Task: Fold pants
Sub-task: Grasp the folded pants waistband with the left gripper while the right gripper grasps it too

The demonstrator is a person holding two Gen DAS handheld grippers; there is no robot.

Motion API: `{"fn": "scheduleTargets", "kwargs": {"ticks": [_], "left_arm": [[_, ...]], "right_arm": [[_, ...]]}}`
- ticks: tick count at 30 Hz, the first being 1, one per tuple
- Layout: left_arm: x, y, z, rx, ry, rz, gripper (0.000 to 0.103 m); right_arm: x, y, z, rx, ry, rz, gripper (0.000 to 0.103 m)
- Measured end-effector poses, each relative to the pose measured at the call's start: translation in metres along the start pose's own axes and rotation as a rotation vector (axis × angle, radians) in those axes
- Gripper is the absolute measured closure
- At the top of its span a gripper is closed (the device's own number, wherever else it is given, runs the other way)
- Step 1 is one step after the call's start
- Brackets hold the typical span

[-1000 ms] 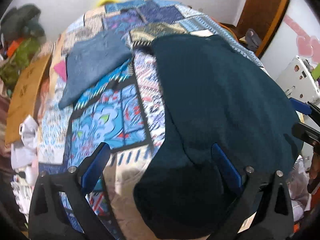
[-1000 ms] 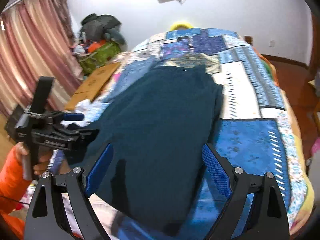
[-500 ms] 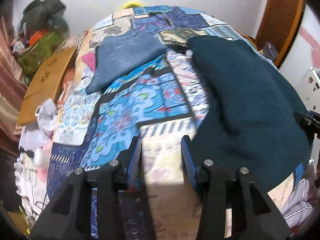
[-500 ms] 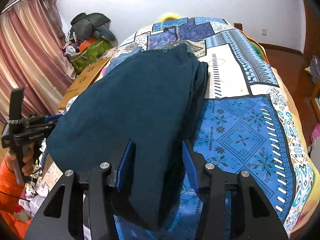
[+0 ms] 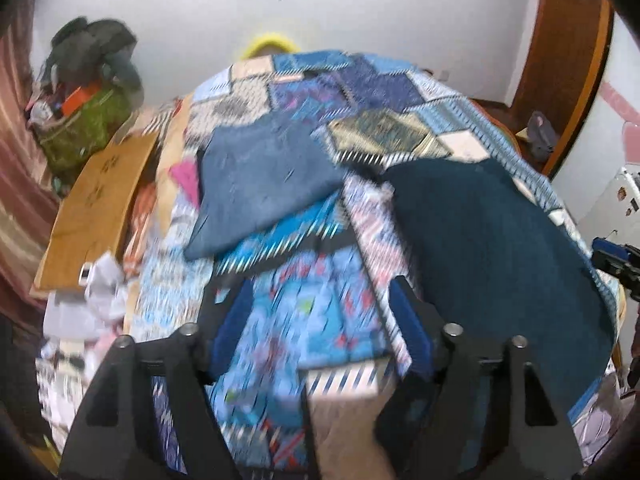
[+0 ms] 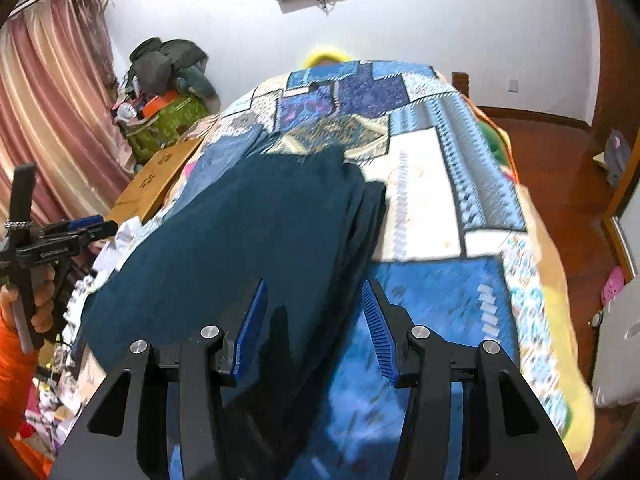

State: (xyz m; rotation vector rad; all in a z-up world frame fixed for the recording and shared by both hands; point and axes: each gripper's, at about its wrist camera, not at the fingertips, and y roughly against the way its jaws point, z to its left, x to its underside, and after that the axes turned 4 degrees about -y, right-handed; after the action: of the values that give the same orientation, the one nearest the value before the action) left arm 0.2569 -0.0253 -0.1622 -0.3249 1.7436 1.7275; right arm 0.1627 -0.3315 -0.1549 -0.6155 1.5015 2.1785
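Observation:
The dark teal pants (image 6: 256,236) lie folded lengthwise on the patchwork bedspread (image 6: 432,184); they also show in the left wrist view (image 5: 496,248) at the right. My right gripper (image 6: 314,328) is open above the near end of the pants, holding nothing. My left gripper (image 5: 320,320) is open and empty over the bedspread (image 5: 316,312), left of the pants. It also shows in the right wrist view (image 6: 80,228) at the far left, held by a hand in an orange sleeve.
A folded blue garment (image 5: 256,184) lies on the bed further back left. A cardboard box (image 5: 96,208) and a green bag with piled clothes (image 5: 84,124) stand left of the bed. Wooden floor (image 6: 560,184) lies to the right.
Both grippers have opened wider than half a second ago. The left gripper has moved left off the pants. The pants now lie folded in half lengthwise.

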Motion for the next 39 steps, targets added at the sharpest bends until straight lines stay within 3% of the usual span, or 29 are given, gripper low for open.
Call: {"fn": "scheduleTargets", "kwargs": {"ticks": [5, 9, 18, 20, 21, 24, 25, 27, 30, 34, 39], "left_arm": [[-0.041, -0.020, -0.018, 0.040, -0.050, -0.028, 0.016], [-0.064, -0.046, -0.032, 0.065, -0.080, -0.006, 0.014], [-0.087, -0.126, -0.058, 0.241, -0.098, 0.197, 0.014], [-0.088, -0.138, -0.063, 0.283, -0.092, 0.227, 0.014], [-0.088, -0.145, -0.065, 0.315, -0.083, 0.246, 0.015], [-0.091, -0.153, -0.071, 0.370, -0.067, 0.270, 0.031], [-0.093, -0.152, -0.073, 0.347, -0.073, 0.254, 0.035], [-0.097, -0.147, -0.075, 0.295, -0.095, 0.215, 0.054], [-0.103, -0.137, -0.075, 0.284, -0.109, 0.155, 0.063], [-0.106, -0.135, -0.086, 0.232, -0.182, 0.110, 0.064], [-0.103, -0.159, -0.090, 0.200, -0.192, 0.150, 0.063]], "right_arm": [[-0.026, -0.019, -0.010, 0.002, 0.002, -0.006, 0.055], [-0.045, -0.041, -0.014, -0.007, 0.015, 0.005, 0.054], [-0.075, -0.098, -0.018, -0.070, 0.032, 0.072, 0.055], [-0.078, -0.109, -0.019, -0.083, 0.034, 0.096, 0.061], [-0.079, -0.115, -0.018, -0.085, 0.037, 0.116, 0.070], [-0.078, -0.125, -0.015, -0.105, 0.055, 0.140, 0.085], [-0.079, -0.126, -0.016, -0.098, 0.066, 0.140, 0.085], [-0.078, -0.120, -0.014, -0.080, 0.096, 0.112, 0.089], [-0.081, -0.109, -0.013, -0.063, 0.122, 0.054, 0.090], [-0.085, -0.102, -0.012, -0.023, 0.151, -0.001, 0.090], [-0.078, -0.124, -0.022, 0.028, 0.143, 0.065, 0.091]]}}
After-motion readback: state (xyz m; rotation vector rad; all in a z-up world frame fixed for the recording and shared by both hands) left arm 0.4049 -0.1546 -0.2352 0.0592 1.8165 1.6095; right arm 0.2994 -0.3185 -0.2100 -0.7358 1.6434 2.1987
